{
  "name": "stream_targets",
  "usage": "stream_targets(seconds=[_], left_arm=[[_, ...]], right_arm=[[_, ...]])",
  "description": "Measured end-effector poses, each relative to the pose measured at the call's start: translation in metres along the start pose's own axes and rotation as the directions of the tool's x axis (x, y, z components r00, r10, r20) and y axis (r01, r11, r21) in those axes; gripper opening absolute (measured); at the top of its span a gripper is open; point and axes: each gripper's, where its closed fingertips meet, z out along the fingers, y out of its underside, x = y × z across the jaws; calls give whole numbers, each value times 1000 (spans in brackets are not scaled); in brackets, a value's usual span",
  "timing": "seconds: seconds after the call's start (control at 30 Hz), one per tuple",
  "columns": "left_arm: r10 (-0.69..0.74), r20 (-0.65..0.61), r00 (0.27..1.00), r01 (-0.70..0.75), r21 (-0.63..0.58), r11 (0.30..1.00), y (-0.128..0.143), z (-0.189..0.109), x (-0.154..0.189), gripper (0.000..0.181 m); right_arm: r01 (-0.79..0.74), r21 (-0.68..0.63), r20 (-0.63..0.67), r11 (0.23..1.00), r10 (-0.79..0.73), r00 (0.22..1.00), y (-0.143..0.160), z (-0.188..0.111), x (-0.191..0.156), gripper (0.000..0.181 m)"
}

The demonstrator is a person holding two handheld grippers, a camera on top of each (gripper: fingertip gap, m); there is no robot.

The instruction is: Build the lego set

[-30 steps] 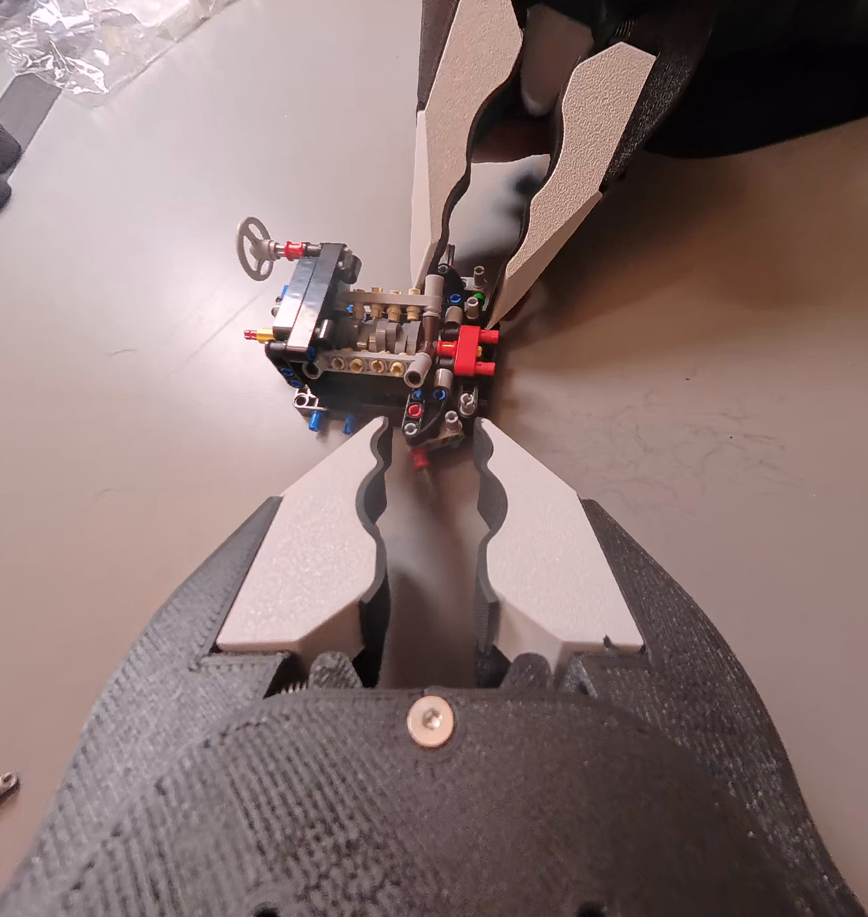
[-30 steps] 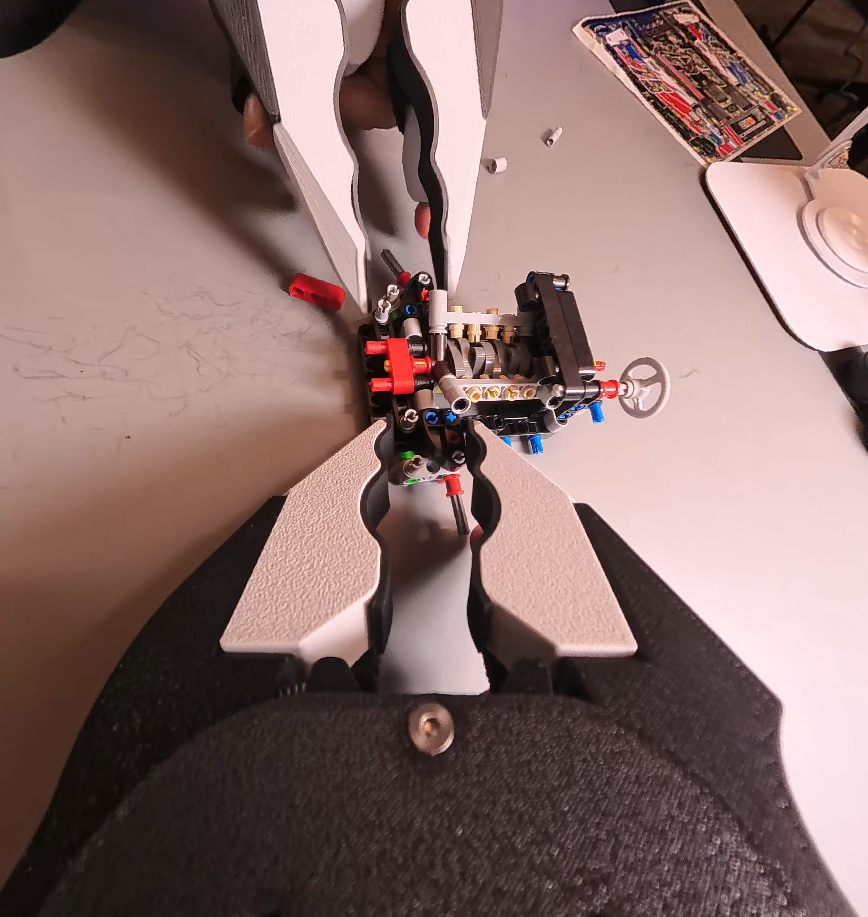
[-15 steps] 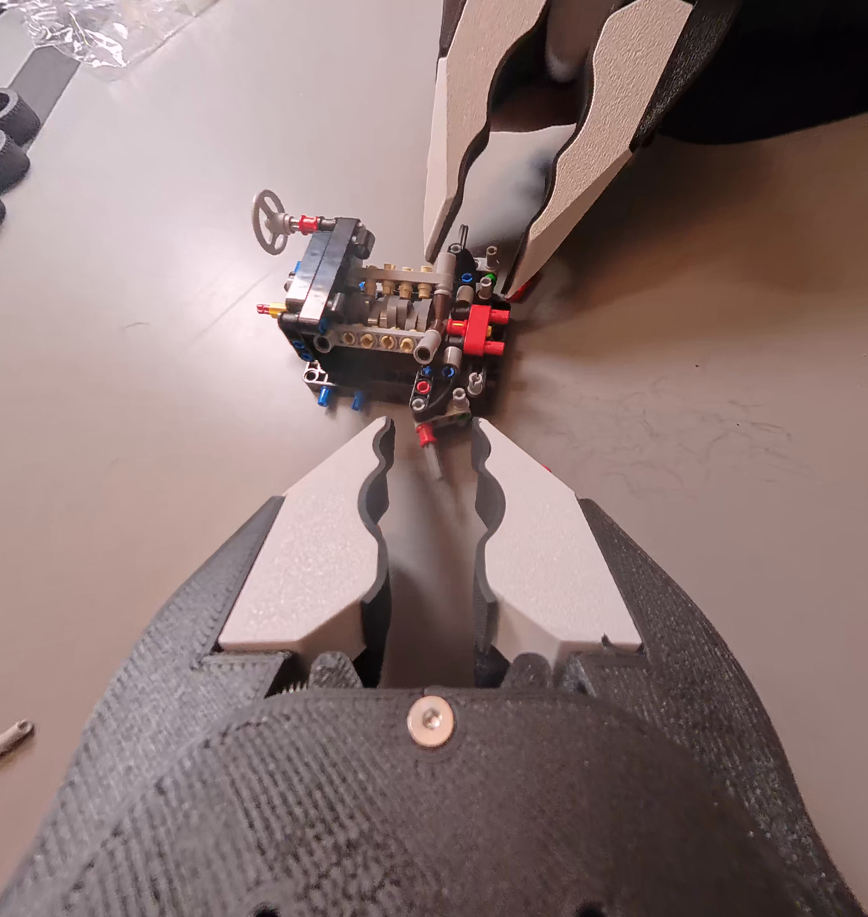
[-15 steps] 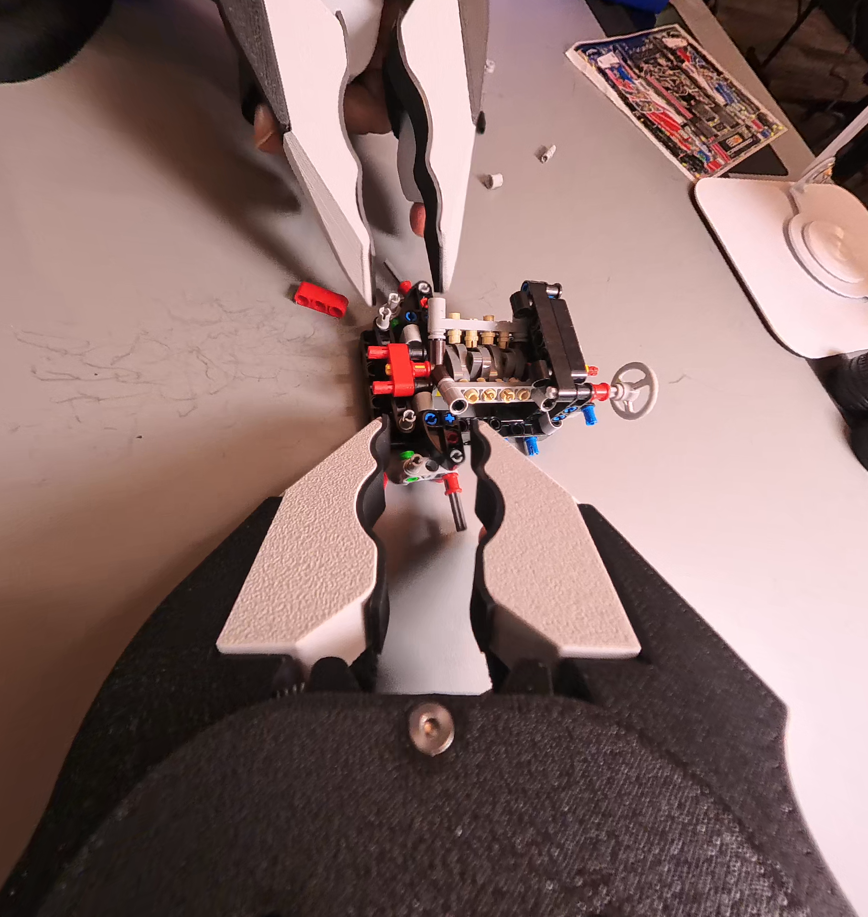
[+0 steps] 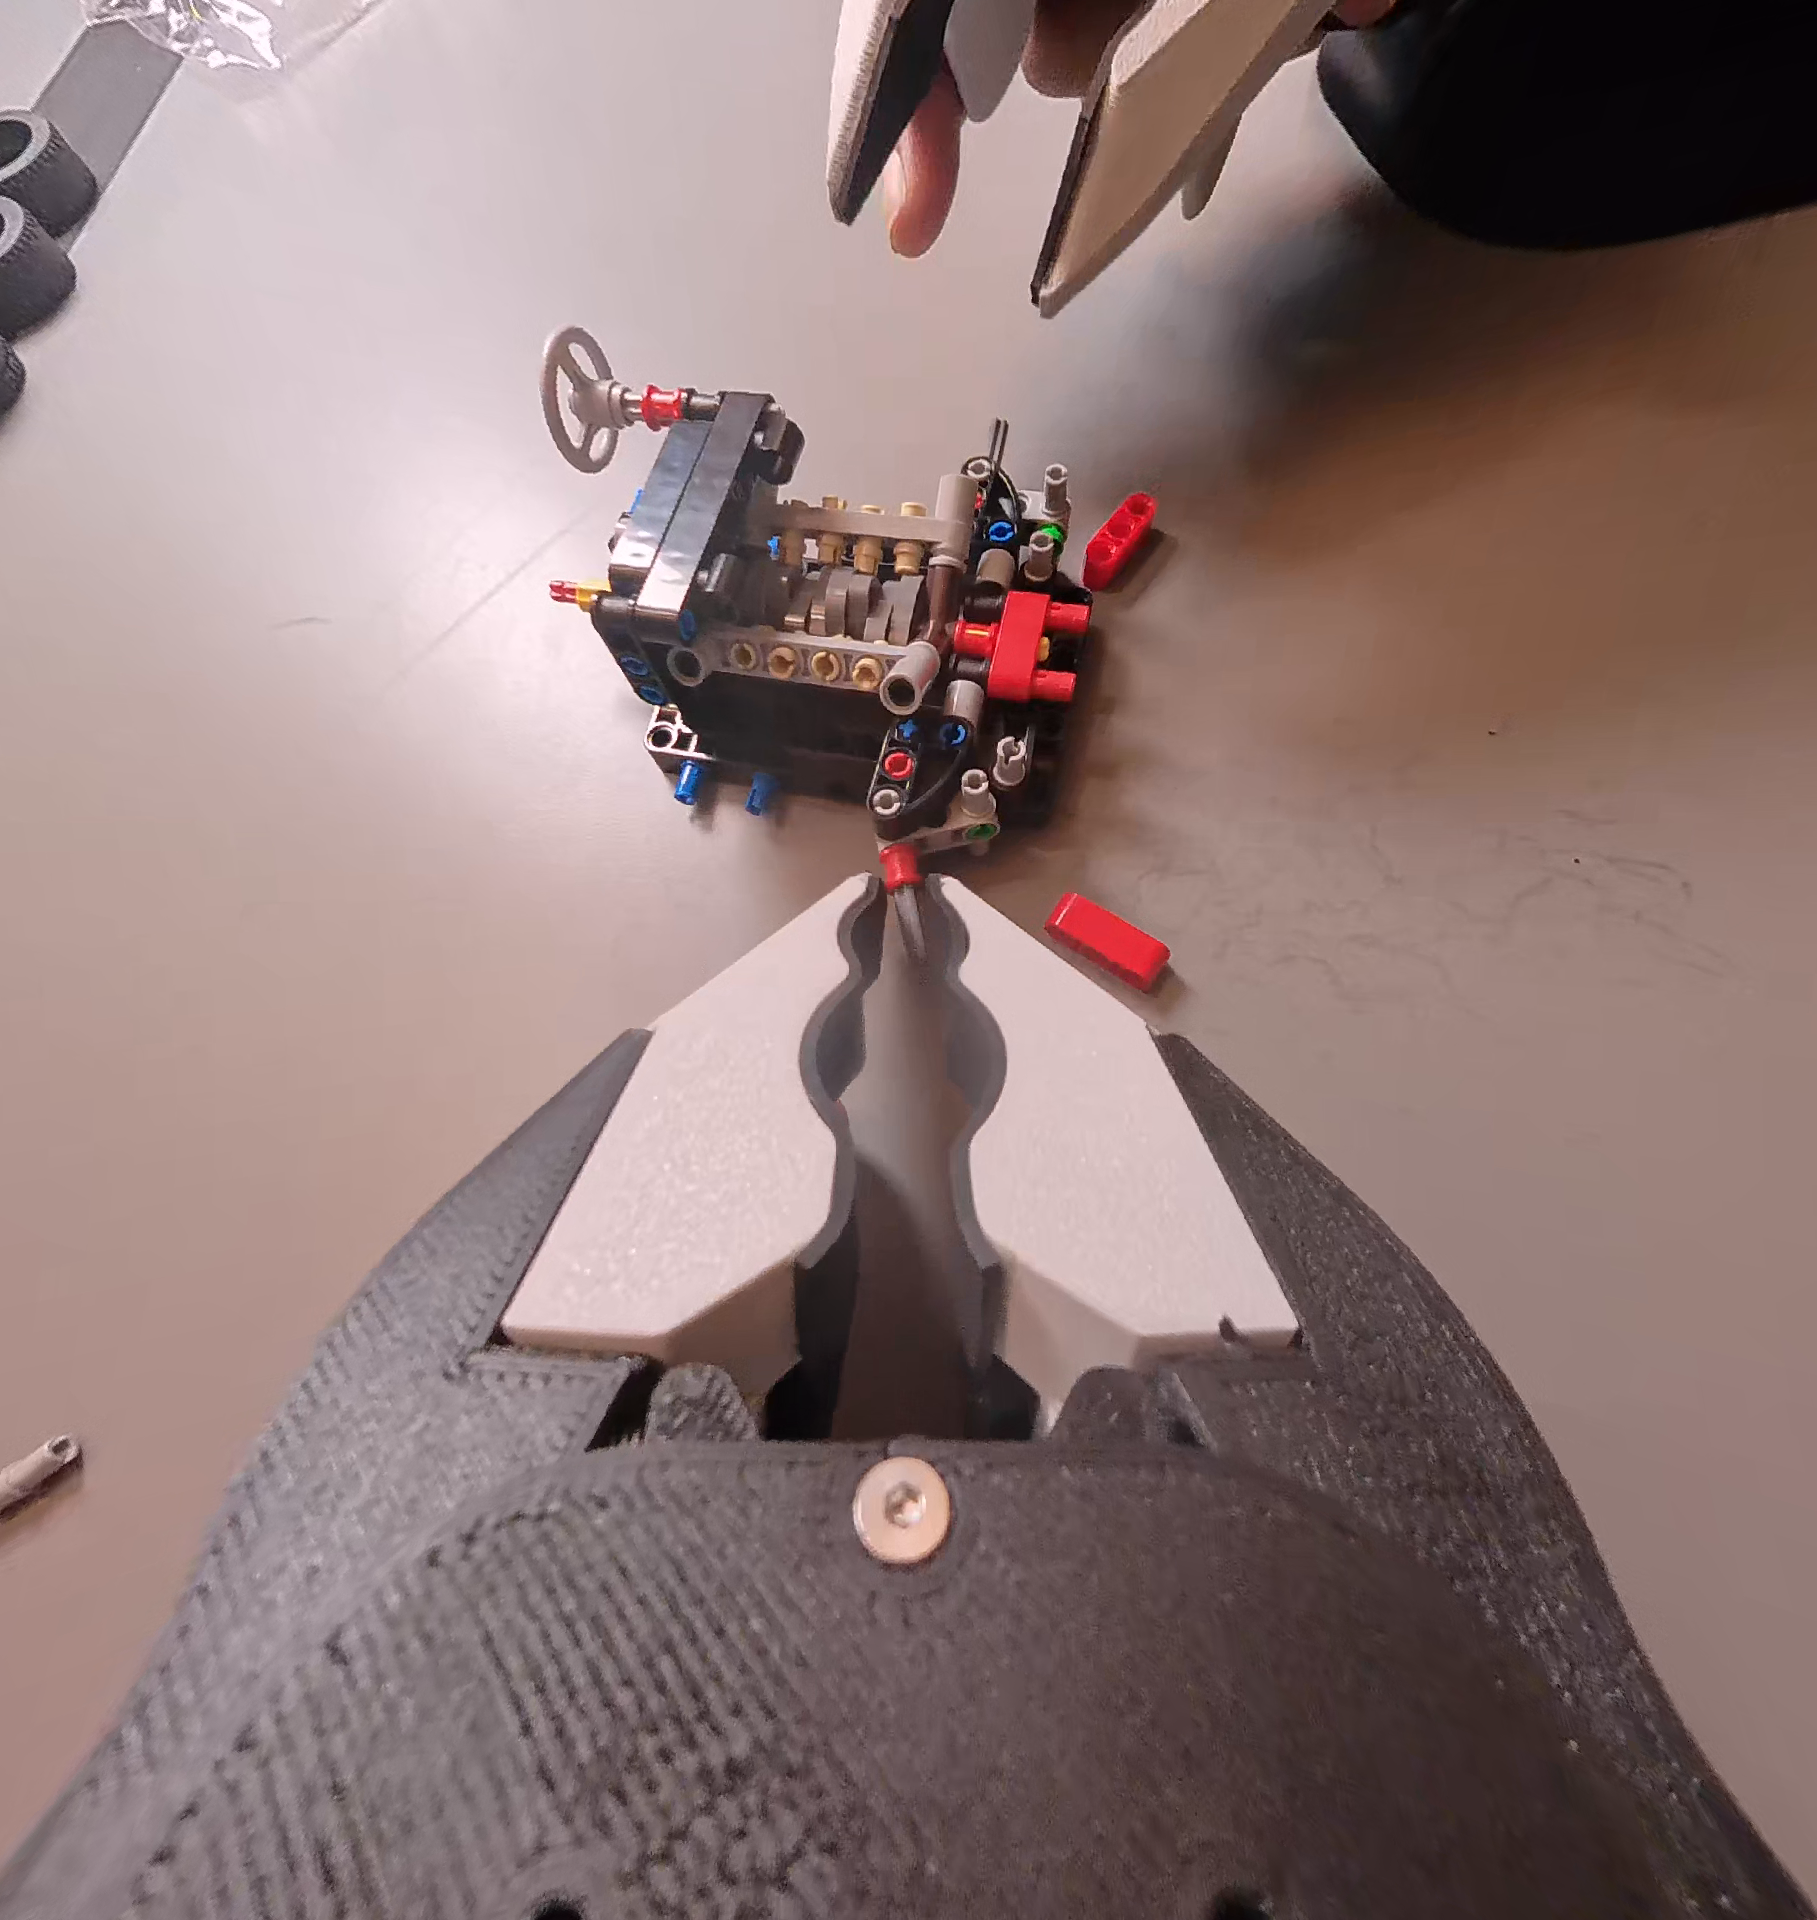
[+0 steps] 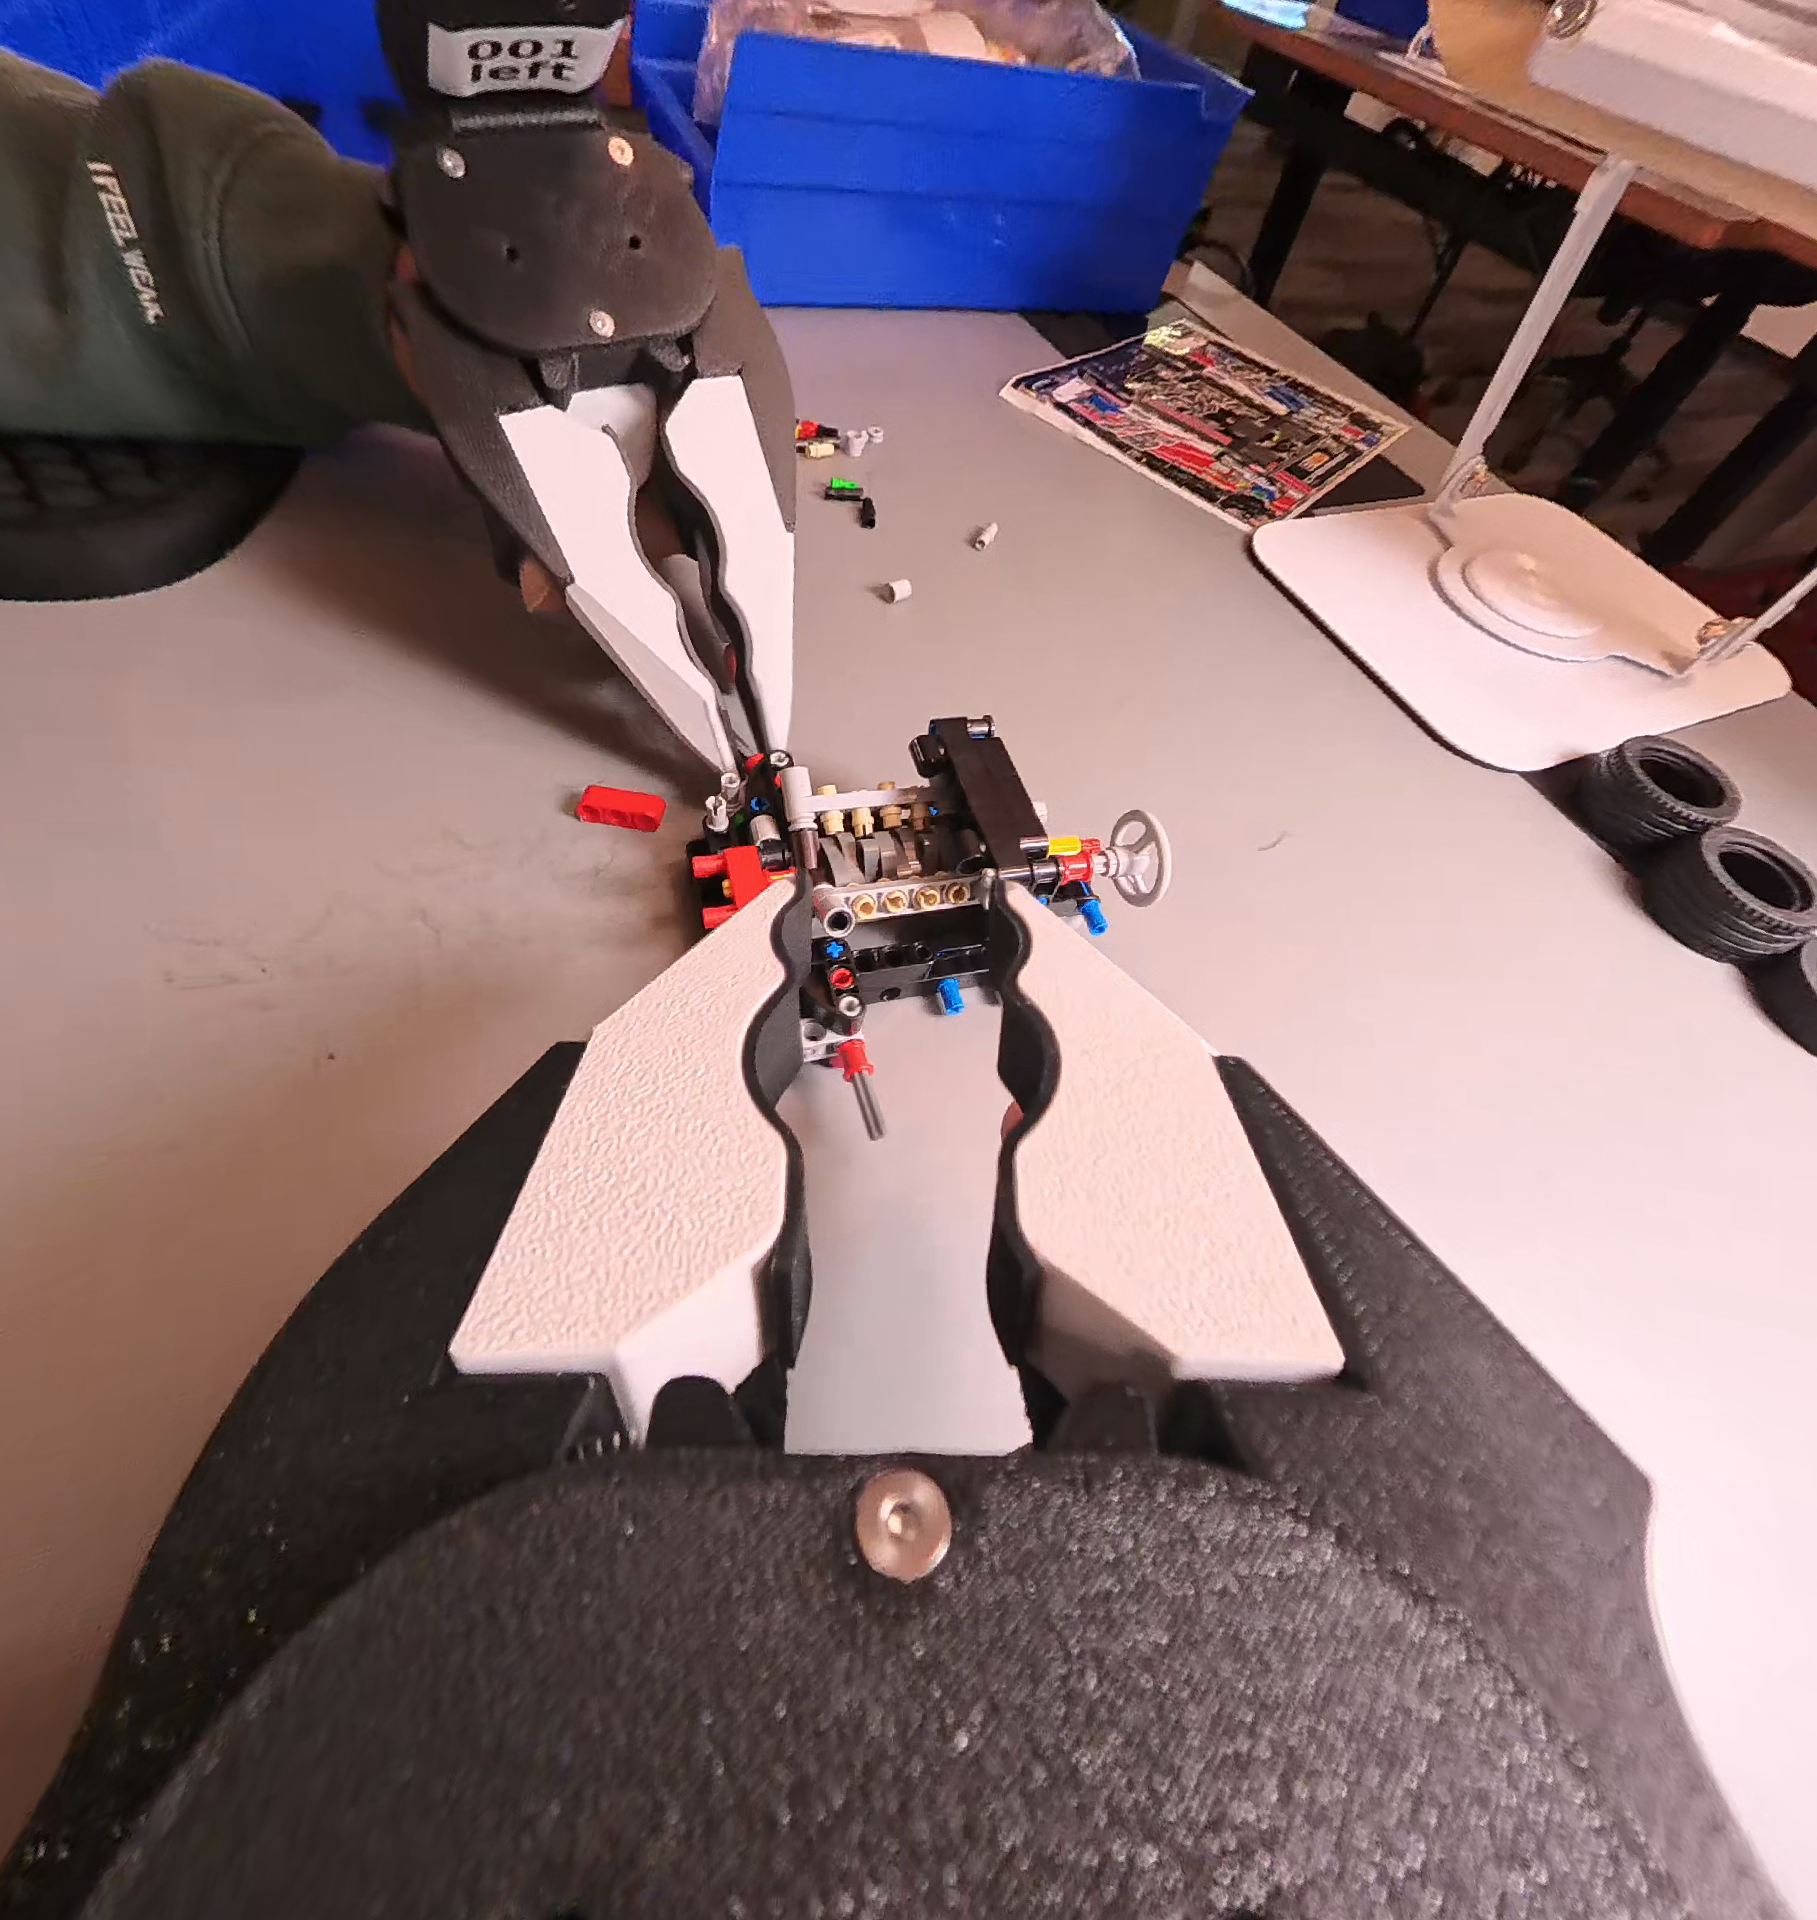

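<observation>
The lego model [image 5: 831, 623], a black and grey block with a red connector and a grey steering wheel [image 5: 577, 410], stands on the table. It also shows in the right wrist view [image 6: 904, 883]. My left gripper [image 5: 909, 888] is shut on the grey axle [image 5: 912, 925] with a red bush that sticks out of the model's near end. In the right wrist view the left gripper [image 6: 753, 748] meets the model's far end. My right gripper [image 6: 899, 899] is open wide and empty. In the left wrist view it [image 5: 940, 265] hangs raised beyond the model, clear of it.
One loose red beam [image 5: 1106, 940] lies right of my left fingers, another [image 5: 1122, 525] by the model's far corner. Black tyres [image 6: 1735, 894], a white lamp base [image 6: 1517, 613], a booklet [image 6: 1205, 426], small loose pieces [image 6: 852, 447] and blue bins [image 6: 935, 177] lie around. A grey pin [image 5: 21, 1475] lies near left. About 10 centimeters separates my left fingertips from my right.
My right gripper has let go of the model's end, opened wider and lifted back. My left gripper has closed on the axle.
</observation>
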Motion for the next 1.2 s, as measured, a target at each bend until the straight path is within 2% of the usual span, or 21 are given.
stream_targets(seconds=[0.87,1.2], left_arm=[[-58,9,998,58,40,998,1,-8,-17,12],[-58,52,997,57,19,998,6,-9,-23,11]], right_arm=[[-94,76,-7,993,95,995,2,-3,17,33],[-88,55,3,995,88,996,7,1,13,33]])
